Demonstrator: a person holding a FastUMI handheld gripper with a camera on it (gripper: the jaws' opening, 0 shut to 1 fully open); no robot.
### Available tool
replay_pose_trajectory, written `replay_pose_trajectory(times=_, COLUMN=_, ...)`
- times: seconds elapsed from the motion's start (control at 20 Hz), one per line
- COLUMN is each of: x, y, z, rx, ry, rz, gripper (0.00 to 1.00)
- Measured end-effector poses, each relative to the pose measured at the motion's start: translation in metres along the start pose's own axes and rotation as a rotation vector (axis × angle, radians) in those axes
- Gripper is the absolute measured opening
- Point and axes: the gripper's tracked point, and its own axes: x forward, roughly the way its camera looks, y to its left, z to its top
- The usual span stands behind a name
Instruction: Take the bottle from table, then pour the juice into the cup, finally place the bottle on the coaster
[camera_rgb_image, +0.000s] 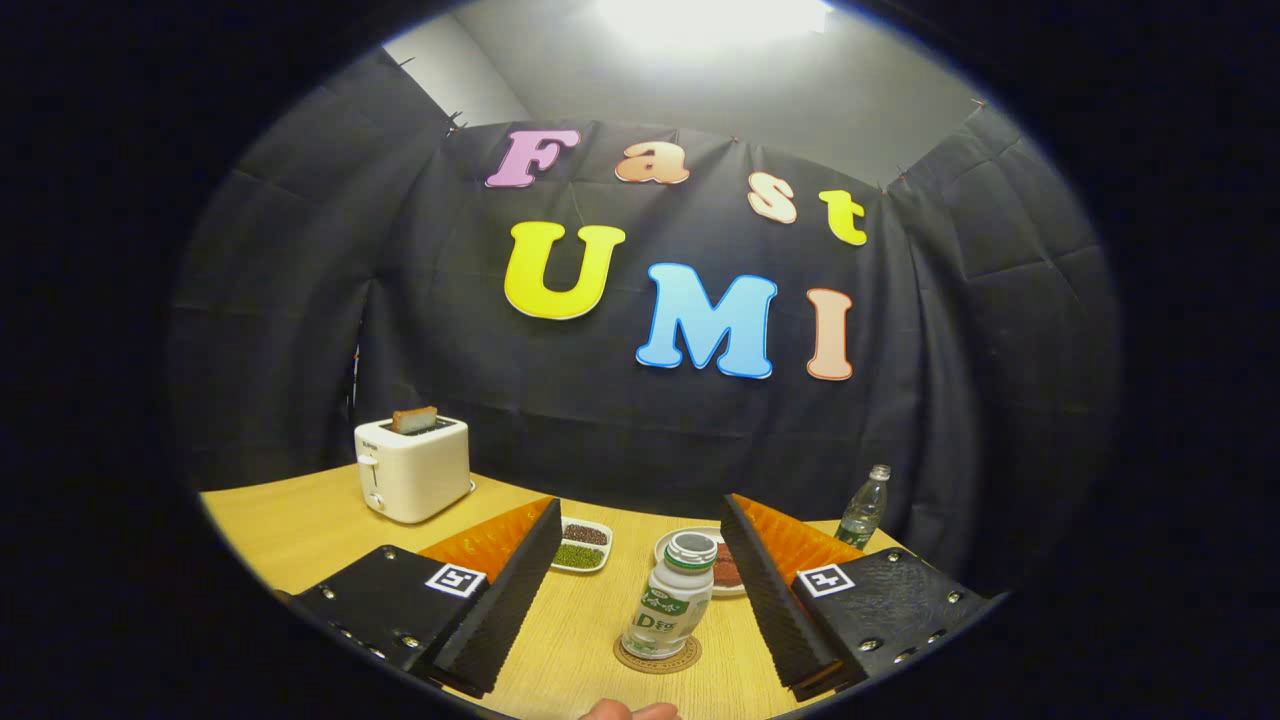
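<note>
Now the gripper has its fingers spread wide, touching nothing. Between them the bottle stands upright on the coaster, near the table's front edge. Judging by this, pulling straight back avoids tipping it.

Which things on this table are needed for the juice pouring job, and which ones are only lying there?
Belong to the job:
- bottle, upright on the coaster, between the open tool fingers, untouched
- I cannot make out a cup

Just lying about:
- toaster with a slice of bread
- divided dish of beans
- plate behind the bottle
- clear water bottle
</note>
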Motion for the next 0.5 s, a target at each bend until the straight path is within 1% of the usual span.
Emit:
replay_pose_trajectory(times=0.1, x=-0.017, y=0.008, z=0.022, rx=-0.003, ry=-0.008, rz=0.010, gripper=0.98)
replay_pose_trajectory(times=0.25, x=-0.039, y=0.008, z=0.049, rx=-0.021, ry=-0.026, rz=-0.004, gripper=0.98)
replay_pose_trajectory(times=0.4, x=-0.055, y=0.015, z=0.063, rx=-0.014, ry=-0.048, rz=0.005, gripper=0.98)
replay_pose_trajectory(times=0.5, x=-0.064, y=0.015, z=0.064, rx=-0.019, ry=-0.056, rz=0.012, gripper=0.97)
